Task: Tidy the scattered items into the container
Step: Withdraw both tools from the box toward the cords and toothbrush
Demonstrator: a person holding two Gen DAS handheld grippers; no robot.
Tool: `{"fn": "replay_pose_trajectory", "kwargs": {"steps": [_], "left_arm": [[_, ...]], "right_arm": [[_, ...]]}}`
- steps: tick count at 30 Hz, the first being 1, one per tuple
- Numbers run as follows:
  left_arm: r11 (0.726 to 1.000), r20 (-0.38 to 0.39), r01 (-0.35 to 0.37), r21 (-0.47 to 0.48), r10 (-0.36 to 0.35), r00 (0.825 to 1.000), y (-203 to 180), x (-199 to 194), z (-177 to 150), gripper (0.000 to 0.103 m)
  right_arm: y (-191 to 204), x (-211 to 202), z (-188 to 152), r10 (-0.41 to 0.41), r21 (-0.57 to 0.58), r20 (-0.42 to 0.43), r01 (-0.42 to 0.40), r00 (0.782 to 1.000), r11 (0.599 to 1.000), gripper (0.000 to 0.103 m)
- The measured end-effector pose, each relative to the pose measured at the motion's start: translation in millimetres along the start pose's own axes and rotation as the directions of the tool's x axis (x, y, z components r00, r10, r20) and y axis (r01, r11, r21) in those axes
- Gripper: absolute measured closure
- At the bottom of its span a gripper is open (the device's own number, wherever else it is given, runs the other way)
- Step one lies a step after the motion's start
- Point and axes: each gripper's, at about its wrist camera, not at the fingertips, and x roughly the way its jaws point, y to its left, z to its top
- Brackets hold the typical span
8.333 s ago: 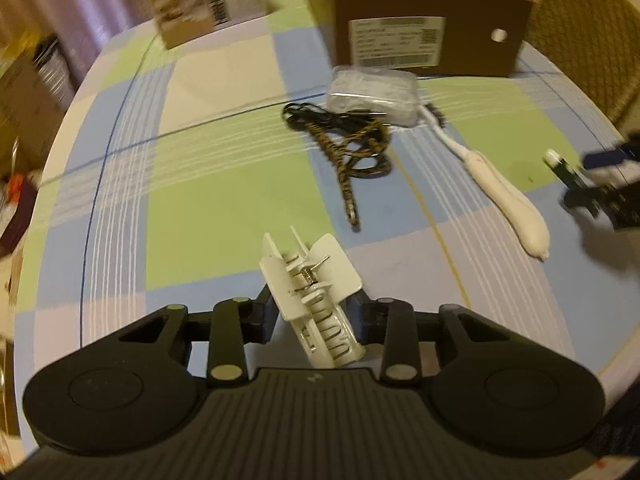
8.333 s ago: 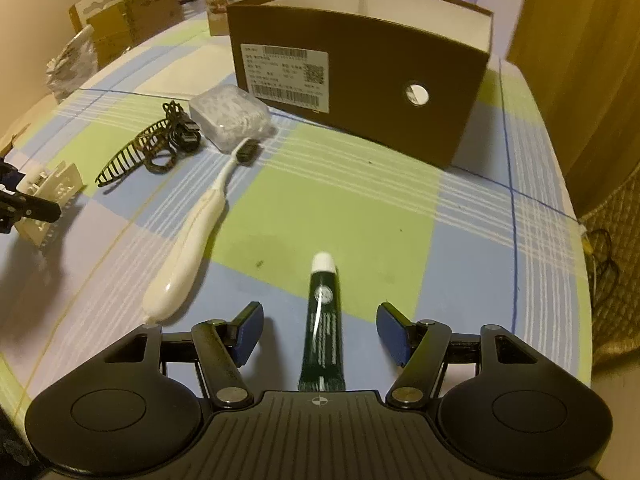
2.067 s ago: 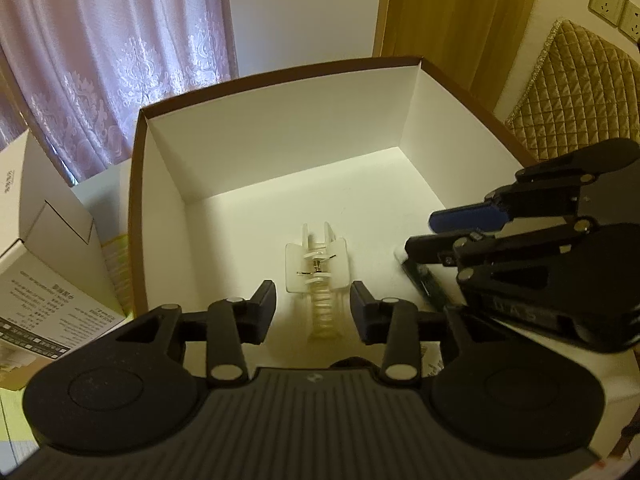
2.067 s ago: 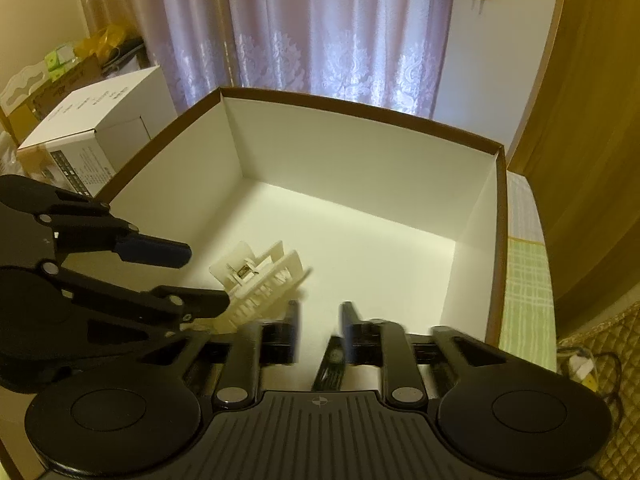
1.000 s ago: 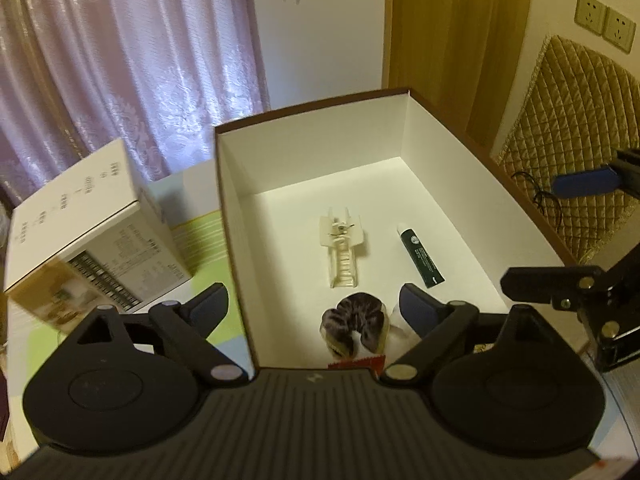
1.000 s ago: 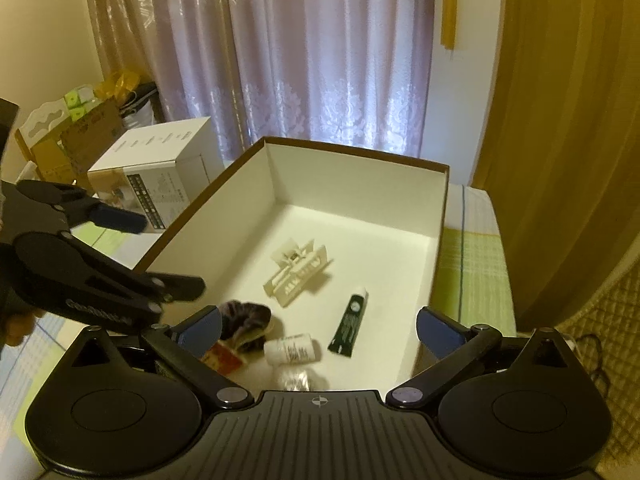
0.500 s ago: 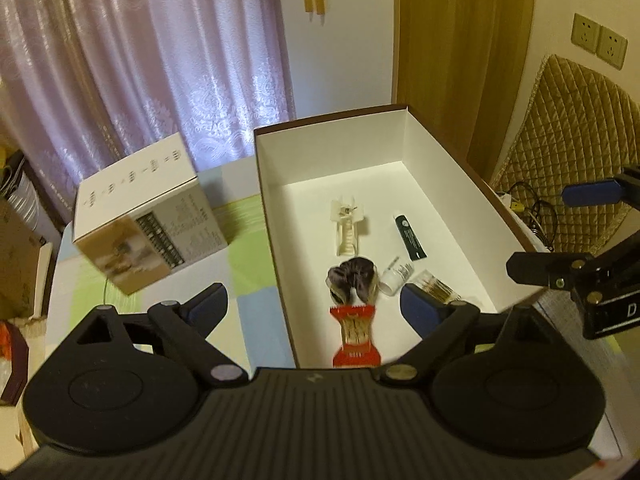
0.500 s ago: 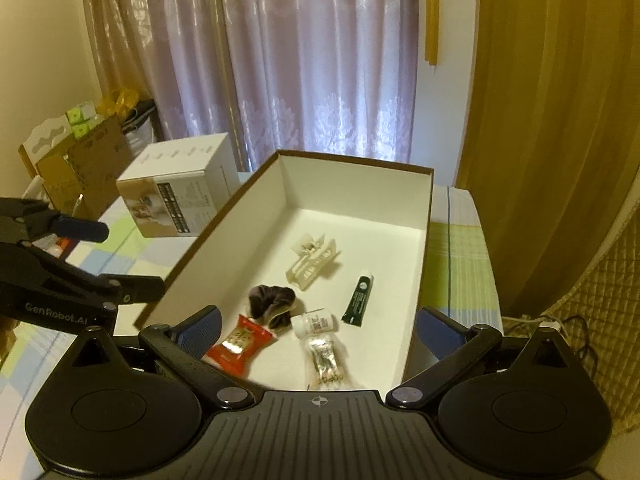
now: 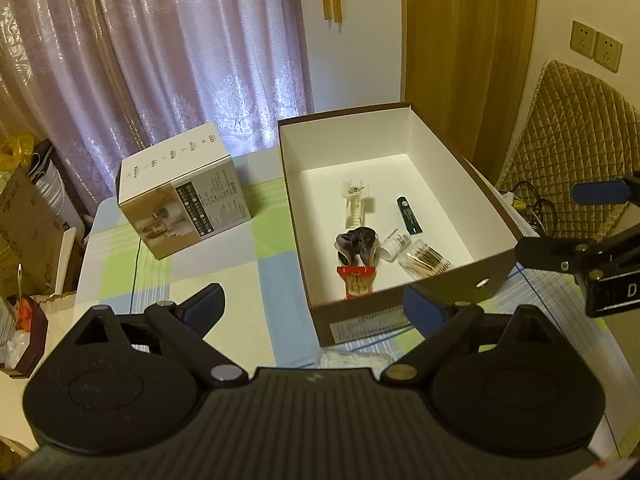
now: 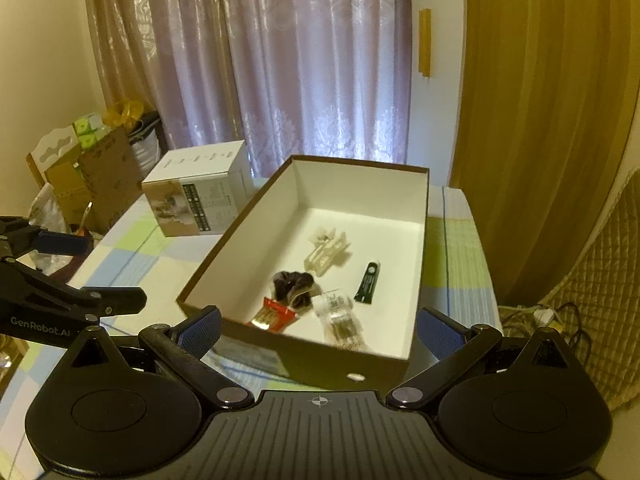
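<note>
Left wrist view: left gripper [image 9: 312, 306] spread wide, nothing between the fingers, held above the table [image 9: 276, 332] at the box's near left corner. Right gripper [image 10: 318, 328] likewise wide apart and empty, above the near short wall of the box [image 10: 416, 264]; its side profile shows at the right edge of the left view.

Box is brown outside, white inside, open-topped, standing toward the table's far right corner. Inside, all on the floor of the box: white hair clip [image 9: 354, 204] mid-box, green tube [image 9: 409, 215] beside it toward the right wall, dark scrunchie [image 9: 357, 243], small white bottle [image 9: 394, 243], clear pack of cotton swabs [image 9: 426, 259], red sachet [image 9: 357, 280] nearest the front wall.

Table wears a checked cloth, green/blue/cream. White-and-tan carton [image 9: 182, 190] sits left of the box, toward the far edge.

Room: mauve lace curtains [image 9: 168, 52] behind, golden drape on the right, quilted chair back [image 9: 568, 152], wall sockets [image 9: 596, 46], cardboard clutter at far left.
</note>
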Motion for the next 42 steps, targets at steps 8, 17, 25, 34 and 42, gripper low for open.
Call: {"fn": "replay_pose_trajectory", "kwargs": {"steps": [8, 17, 25, 34, 42], "left_arm": [[1.000, 0.002, 0.014, 0.009, -0.014, 1.000, -8, -19, -16, 0.008], [1.000, -0.024, 0.015, 0.001, -0.015, 1.000, -11, -26, -36, 0.008], [1.000, -0.061, 0.013, -0.013, -0.014, 0.998, -7, -24, -62, 0.008], [0.999, -0.150, 0.011, -0.052, -0.019, 0.989, 9, -13, -112, 0.008], [0.997, -0.162, 0.020, -0.068, -0.031, 0.986, 12, -9, -133, 0.009]], "right_arm": [[12, -13, -15, -0.003, -0.013, 0.000, 0.003, 1.000, 1.000, 0.002], [20, -17, -36, 0.008, 0.001, -0.025, -0.008, 1.000, 1.000, 0.002], [23, -18, -54, 0.009, 0.007, -0.049, -0.009, 0.999, 1.000, 0.002], [27, -8, -93, 0.017, -0.015, -0.138, -0.019, 0.990, 1.000, 0.002], [31, 4, -114, 0.024, -0.021, -0.184, -0.028, 0.983, 0.999, 0.002]]}}
